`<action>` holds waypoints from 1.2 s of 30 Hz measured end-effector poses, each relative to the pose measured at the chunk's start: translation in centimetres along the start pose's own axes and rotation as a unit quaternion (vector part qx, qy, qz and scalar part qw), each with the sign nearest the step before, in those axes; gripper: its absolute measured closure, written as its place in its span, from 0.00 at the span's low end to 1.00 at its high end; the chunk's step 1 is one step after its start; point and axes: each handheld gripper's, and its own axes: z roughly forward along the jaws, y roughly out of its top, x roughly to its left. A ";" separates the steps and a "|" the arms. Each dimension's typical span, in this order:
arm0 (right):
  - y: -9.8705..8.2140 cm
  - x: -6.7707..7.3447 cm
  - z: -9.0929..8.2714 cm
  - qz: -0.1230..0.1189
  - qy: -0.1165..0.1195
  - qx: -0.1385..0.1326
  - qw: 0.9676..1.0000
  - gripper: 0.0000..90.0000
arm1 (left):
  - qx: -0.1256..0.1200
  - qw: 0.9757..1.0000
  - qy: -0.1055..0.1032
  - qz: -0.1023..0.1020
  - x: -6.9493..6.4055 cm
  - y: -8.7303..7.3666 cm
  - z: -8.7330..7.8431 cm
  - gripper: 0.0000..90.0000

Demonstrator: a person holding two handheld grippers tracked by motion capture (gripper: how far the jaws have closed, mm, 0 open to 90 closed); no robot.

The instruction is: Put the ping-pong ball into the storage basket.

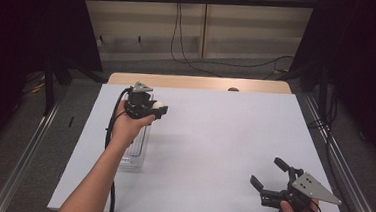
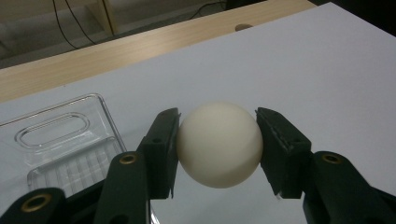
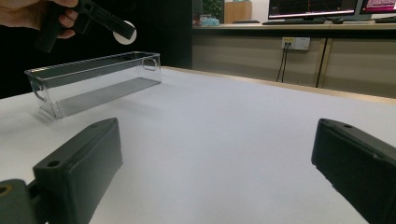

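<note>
The smooth white round ball [image 2: 219,144] sits clamped between my left claw's [image 2: 217,149] two black jaws, above the far end of the clear plastic oblong bin [image 1: 137,150] below it. Released off-centre, I judge it could miss or bounce out. My right claw [image 1: 270,178] rests wide apart, empty.

No text, label, brand, number or sign can be read anywhere in these pictures. The monitors [image 3: 312,6] at the back of the right gripper view carry coloured lines (red and pink traces on dark screens), but they are too small and blurred to make out as letters or figures. The wall socket [image 3: 295,43] below them bears no legible marking. The clear plastic tray [image 3: 95,81] and the white ball [image 2: 219,143] are plain, with no print on either.
</note>
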 end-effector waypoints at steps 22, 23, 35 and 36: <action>0.0 0.0 0.0 -0.001 0.002 0.002 1.000 0.01 | 0.000 1.000 0.008 0.000 0.9 -0.1 -0.7 0.57; 0.0 0.0 0.0 0.002 -0.001 0.000 1.000 0.01 | 0.002 1.000 0.012 0.000 0.9 -0.1 -0.8 0.57; 0.0 -0.1 0.0 0.000 0.003 0.001 1.000 0.01 | -0.003 1.000 0.013 -0.008 1.1 -0.3 -0.9 0.57; 0.0 -0.1 0.0 -0.002 0.004 0.001 1.000 0.01 | -0.003 1.000 0.014 -0.007 1.2 -0.3 -0.9 0.57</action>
